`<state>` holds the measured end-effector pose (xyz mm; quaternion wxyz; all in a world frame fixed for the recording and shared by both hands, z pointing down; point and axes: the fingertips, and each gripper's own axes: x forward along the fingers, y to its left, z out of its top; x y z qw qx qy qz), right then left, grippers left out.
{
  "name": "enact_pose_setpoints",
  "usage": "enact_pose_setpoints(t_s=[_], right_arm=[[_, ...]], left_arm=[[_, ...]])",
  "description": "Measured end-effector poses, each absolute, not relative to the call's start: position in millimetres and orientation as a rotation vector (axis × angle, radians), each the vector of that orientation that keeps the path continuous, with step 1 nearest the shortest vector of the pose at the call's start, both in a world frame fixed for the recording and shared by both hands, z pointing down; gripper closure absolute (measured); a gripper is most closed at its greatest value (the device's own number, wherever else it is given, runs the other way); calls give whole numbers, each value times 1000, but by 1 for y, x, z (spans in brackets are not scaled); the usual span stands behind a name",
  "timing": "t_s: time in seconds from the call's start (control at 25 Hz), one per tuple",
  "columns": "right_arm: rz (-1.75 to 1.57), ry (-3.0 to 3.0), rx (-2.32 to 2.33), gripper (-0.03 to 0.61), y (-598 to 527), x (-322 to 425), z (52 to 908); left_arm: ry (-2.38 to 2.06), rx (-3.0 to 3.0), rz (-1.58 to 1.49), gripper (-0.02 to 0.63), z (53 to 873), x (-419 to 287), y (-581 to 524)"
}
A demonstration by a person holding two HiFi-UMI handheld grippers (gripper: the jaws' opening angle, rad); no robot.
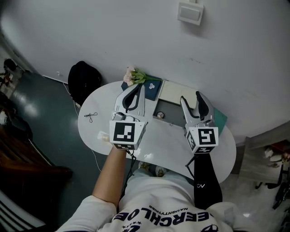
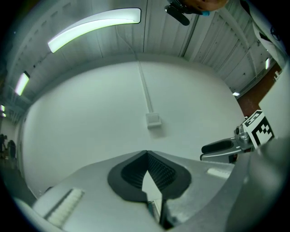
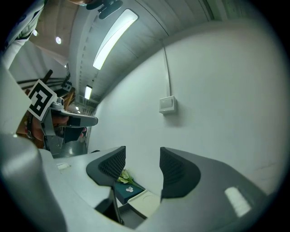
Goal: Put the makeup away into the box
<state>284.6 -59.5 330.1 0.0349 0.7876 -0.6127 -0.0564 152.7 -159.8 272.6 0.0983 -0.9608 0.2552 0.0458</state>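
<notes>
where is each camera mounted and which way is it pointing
Head view: on the person's head, looking down at the table, box, left gripper and right gripper; a forearm and shirt show.
Left gripper view: on the left gripper, facing the wall past its shut jaws.
Right gripper view: on the right gripper, facing wall and box past its open jaws.
Shared: all three show the wall switch; each gripper view catches the other gripper.

white wall (image 1: 113, 31) | teal floor (image 1: 50, 113) | white oval table (image 1: 167, 145) | strip light (image 2: 95, 25)
</notes>
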Motion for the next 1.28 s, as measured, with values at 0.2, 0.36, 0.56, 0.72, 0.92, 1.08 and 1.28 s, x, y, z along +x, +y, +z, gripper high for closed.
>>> enact_pose_setpoints(t_s=[0.2, 0.36, 0.56, 0.72, 0.92, 1.08, 1.28], right_arm=[[-178, -2077, 2293, 314, -76, 244, 337], [-151, -2256, 2167, 316, -98, 200, 344], [-150, -2438, 2010, 319, -130, 136, 341], [-156, -2561, 1913, 321, -152, 83, 330], [-182, -2615, 1799, 321, -170, 27, 325], [-174, -2594, 1818, 336, -191, 3, 326], [-210, -2545, 1880, 336, -219, -22, 322]], left_arm=[[958, -2753, 83, 608, 284, 101, -155], [1116, -2680, 47, 608, 289, 54, -157], [1302, -2547, 28, 607, 282, -14, -161], [1438, -2450, 27, 607, 275, -71, -171], [1554, -2420, 59, 614, 273, -131, -190], [1576, -2425, 63, 614, 281, -157, -214], [1491, -2475, 63, 614, 287, -178, -249]])
